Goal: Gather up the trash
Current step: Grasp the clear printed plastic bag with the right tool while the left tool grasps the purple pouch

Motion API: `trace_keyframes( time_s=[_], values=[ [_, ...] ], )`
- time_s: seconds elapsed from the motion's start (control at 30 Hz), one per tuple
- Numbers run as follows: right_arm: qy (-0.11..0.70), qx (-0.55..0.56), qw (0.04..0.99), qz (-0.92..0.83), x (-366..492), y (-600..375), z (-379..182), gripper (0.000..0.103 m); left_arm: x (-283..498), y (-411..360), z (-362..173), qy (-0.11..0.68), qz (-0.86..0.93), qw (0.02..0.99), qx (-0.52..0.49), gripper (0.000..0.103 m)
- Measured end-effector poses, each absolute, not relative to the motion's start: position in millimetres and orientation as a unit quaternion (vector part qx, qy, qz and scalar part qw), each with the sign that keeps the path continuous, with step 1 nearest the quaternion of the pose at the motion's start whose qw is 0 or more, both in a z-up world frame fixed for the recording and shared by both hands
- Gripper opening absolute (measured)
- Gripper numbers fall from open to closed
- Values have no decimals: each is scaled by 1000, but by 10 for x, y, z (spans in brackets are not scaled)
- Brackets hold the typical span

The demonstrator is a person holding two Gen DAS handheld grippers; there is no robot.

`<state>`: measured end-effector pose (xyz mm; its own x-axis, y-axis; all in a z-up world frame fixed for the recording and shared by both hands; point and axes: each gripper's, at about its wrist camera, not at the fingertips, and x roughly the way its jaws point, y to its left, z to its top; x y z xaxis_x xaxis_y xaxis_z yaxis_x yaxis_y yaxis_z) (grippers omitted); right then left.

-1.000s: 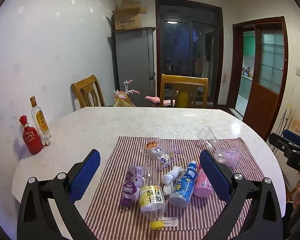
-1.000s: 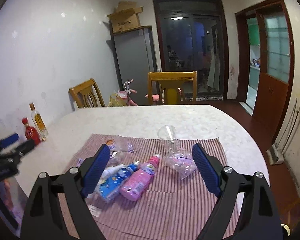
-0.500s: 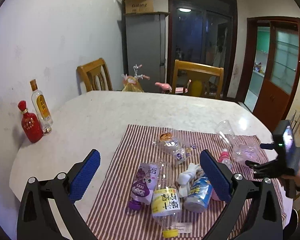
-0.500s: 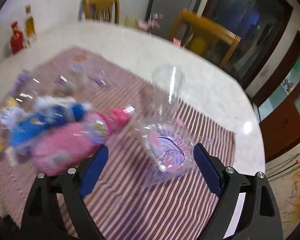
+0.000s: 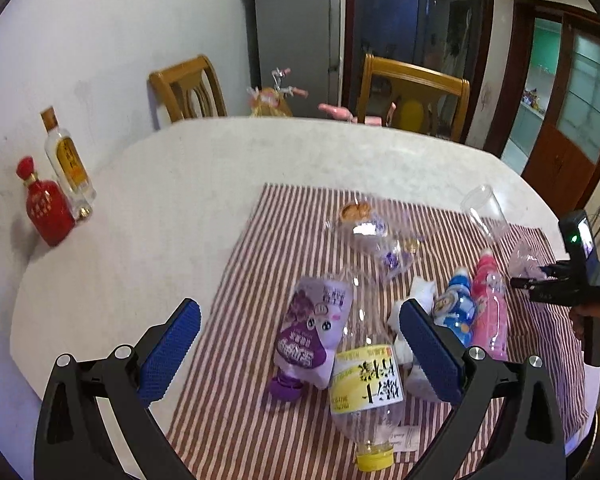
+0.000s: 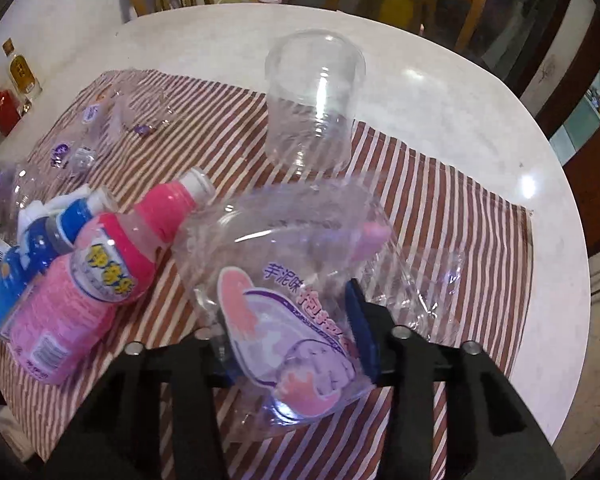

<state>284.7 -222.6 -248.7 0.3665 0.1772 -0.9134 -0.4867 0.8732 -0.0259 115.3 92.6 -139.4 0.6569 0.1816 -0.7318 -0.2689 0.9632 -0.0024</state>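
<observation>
Item: clear plastic wrapper [image 6: 284, 300], on the striped cloth [image 6: 440, 200] just beside the pink bottle [image 6: 84, 292].

Right gripper [image 6: 292, 344]: jaws just closed on the wrapper.

Left gripper [image 5: 300, 344]: open, empty.

Risk: thin, slick film may slip or crumple free when lifted; the trailing edge may drag the pink bottle.

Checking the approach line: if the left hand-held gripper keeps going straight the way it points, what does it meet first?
Probably the purple pouch, lying on the striped cloth between the open left hand-held gripper fingers, with the yellow-label bottle right beside it. Depth is unclear.
</observation>
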Motion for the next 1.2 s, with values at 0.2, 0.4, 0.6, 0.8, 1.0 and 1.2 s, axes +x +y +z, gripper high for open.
trace_keyframes(
  time_s=[0.2,0.4,0.6,0.8,1.0,1.2],
  values=[
    [520,-96,823,208,2527,-2312,-2178,34,1250,1036,-1679,426,122,894,-69,97],
    [510,-66,832,208,2316,-2361,-1972,33,1498,1068,-2211,470,114,869,-103,98],
    [501,-48,839,206,2210,-2396,-1842,34,1553,1111,-2251,462,99,872,-127,95],
    [490,-38,846,206,2158,-2418,-1755,34,1448,1381,-2319,465,107,861,-175,89],
    [487,-36,848,207,2164,-2364,-1726,34,1378,1532,-2380,483,137,853,-145,88],
    [485,-38,849,209,2146,-2282,-1693,34,1451,1641,-2569,495,124,841,-179,71]
  ],
)
